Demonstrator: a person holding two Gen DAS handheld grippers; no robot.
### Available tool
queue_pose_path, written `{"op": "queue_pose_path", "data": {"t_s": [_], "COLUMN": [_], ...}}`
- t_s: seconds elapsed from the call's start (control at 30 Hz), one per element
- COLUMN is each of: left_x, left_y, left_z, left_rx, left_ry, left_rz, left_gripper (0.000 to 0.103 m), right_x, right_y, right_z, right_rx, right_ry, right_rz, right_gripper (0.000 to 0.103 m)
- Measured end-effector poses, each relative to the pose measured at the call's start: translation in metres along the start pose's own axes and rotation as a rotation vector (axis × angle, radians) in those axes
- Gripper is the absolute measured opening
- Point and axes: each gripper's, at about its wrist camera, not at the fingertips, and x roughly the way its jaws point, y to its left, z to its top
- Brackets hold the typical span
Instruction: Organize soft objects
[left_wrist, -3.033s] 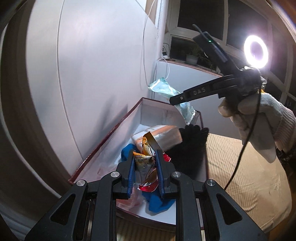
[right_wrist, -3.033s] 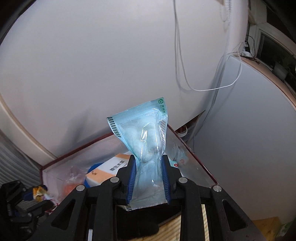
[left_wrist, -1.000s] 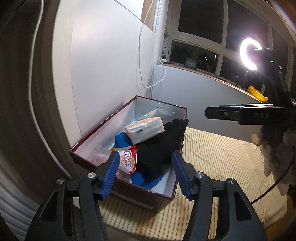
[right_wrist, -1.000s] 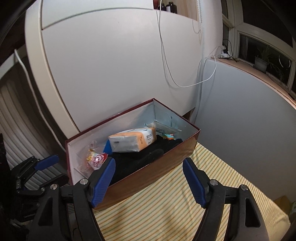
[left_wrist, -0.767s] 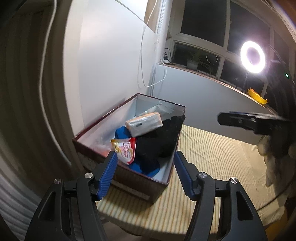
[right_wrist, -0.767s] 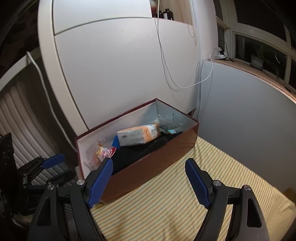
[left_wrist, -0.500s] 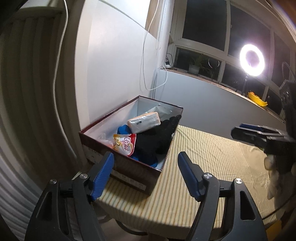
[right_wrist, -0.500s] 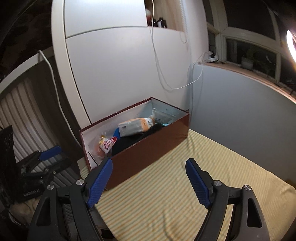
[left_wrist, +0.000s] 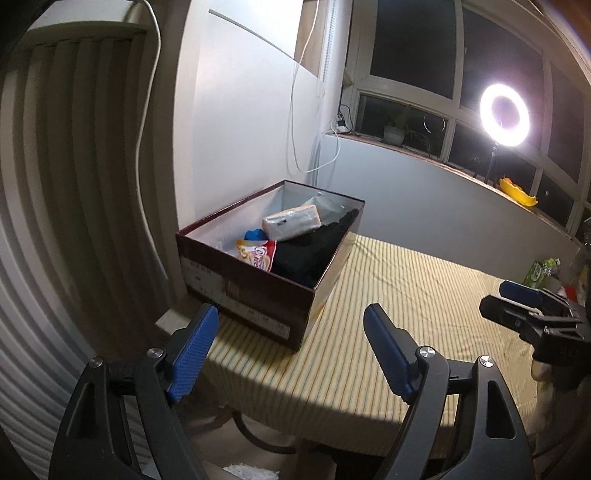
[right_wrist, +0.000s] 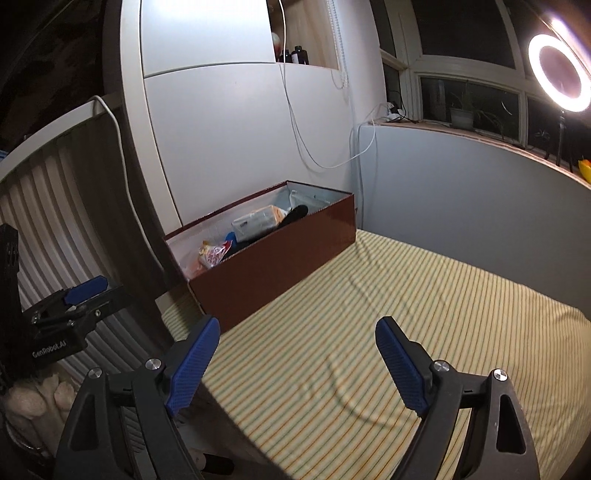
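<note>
A dark red box (left_wrist: 258, 295) (right_wrist: 280, 258) stands at the far left of the striped tabletop, against the wall. Inside lie a tissue pack (left_wrist: 291, 221) (right_wrist: 258, 219), a red and white snack bag (left_wrist: 258, 253) (right_wrist: 212, 254), a black glove (left_wrist: 314, 247) (right_wrist: 295, 212), something blue (left_wrist: 255, 234) and a clear packet (left_wrist: 325, 203). My left gripper (left_wrist: 291, 339) is back from the box, its jaws opening with nothing between them. My right gripper (right_wrist: 295, 354) hangs over the cloth, jaws opening and empty too. Each gripper shows at the edge of the other's view.
A striped yellow cloth (right_wrist: 369, 332) covers the table. A ring light (left_wrist: 504, 114) glows on a stand by the window sill. Green packets (left_wrist: 541, 271) lie at the table's far right. A ribbed radiator (left_wrist: 74, 221) stands left of the table.
Both grippers let go of their packets into the box, then drew back from it and opened wider. The box now looks smaller and farther away in both views.
</note>
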Motion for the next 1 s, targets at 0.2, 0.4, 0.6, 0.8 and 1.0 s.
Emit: {"op": "queue_pose_path", "data": {"t_s": [0.2, 0.4, 0.6, 0.8, 1.0], "left_x": [-0.008, -0.012, -0.013, -0.016, -0.016], "left_y": [-0.001, -0.005, -0.005, -0.006, -0.004], "left_z": [-0.001, -0.001, -0.004, -0.004, -0.005], "left_rx": [-0.003, -0.001, -0.004, -0.007, -0.016], "left_ry": [-0.011, -0.018, -0.015, -0.018, -0.017], "left_rz": [0.007, 0.002, -0.006, -0.009, -0.01], "left_gripper": [0.081, 0.081, 0.081, 0.081, 0.081], "right_x": [-0.012, -0.018, -0.021, -0.02, -0.021], "right_y": [0.004, 0.002, 0.004, 0.004, 0.001], "right_z": [-0.007, -0.007, -0.009, -0.012, -0.014], "right_rx": [-0.024, -0.017, -0.027, -0.025, -0.019], "right_ry": [-0.012, -0.023, -0.025, -0.019, -0.013], "right_rz": [-0.021, -0.027, -0.036, -0.036, -0.033], "right_gripper": [0.084, 0.084, 0.084, 0.084, 0.084]}}
